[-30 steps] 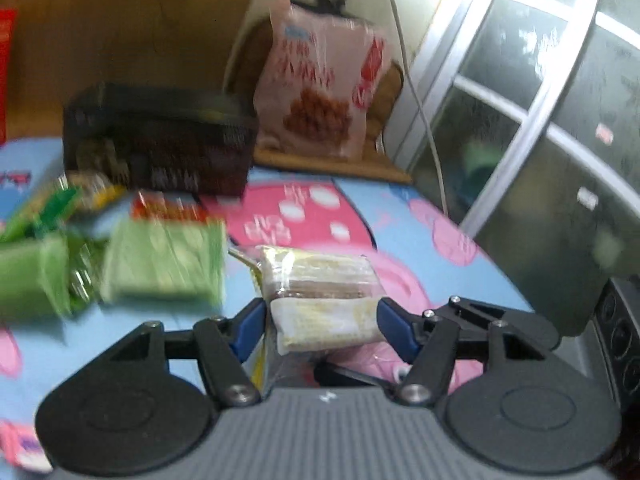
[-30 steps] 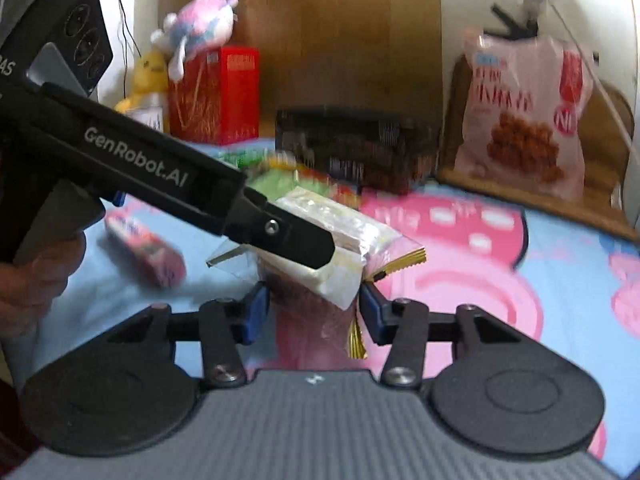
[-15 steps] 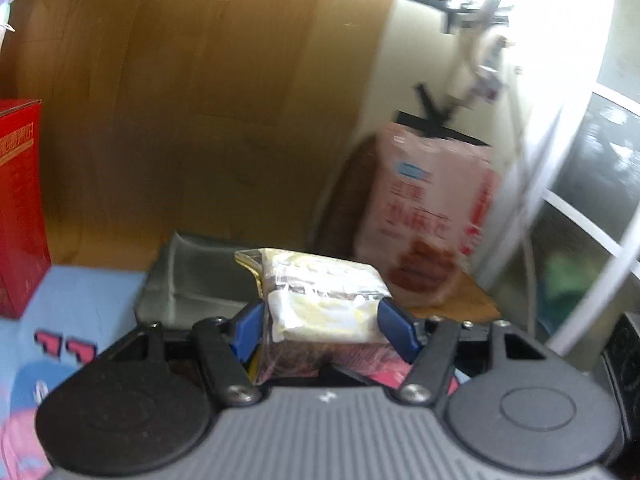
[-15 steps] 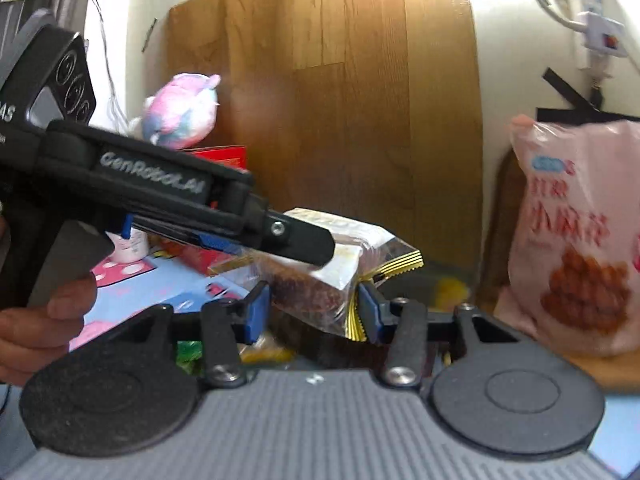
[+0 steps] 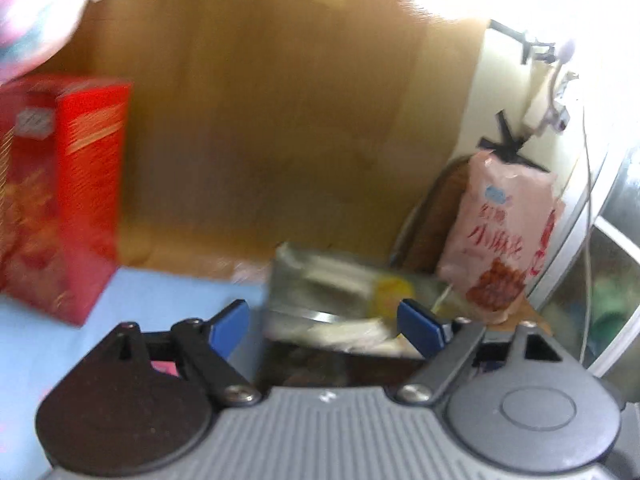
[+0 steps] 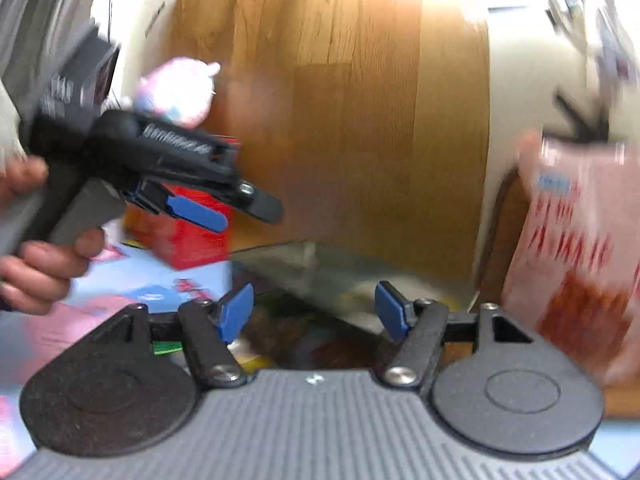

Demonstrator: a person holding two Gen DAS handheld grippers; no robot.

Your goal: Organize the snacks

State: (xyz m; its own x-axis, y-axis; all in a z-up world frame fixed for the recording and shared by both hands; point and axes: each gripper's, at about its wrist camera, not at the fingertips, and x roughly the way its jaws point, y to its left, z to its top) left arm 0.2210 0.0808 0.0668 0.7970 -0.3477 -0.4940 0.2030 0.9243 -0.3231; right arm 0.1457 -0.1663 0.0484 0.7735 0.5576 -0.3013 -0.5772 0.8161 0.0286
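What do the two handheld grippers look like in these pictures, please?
Both grippers, left and right, share one build: a grey ribbed body, black linkage arms with round black pivot discs and silver screws, and blue finger pads. Seen side-on, the left one has a black housing with blurred white lettering and a grey trigger handle. No sleeve or cable is visible.

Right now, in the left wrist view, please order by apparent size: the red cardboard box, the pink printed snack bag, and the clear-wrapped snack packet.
1. Red cardboard box, largest, though it stands nearer the camera.
2. Pink printed snack bag.
3. Clear-wrapped snack packet, smallest; it is blurred and partly hidden, so its place against the bag is unsure.
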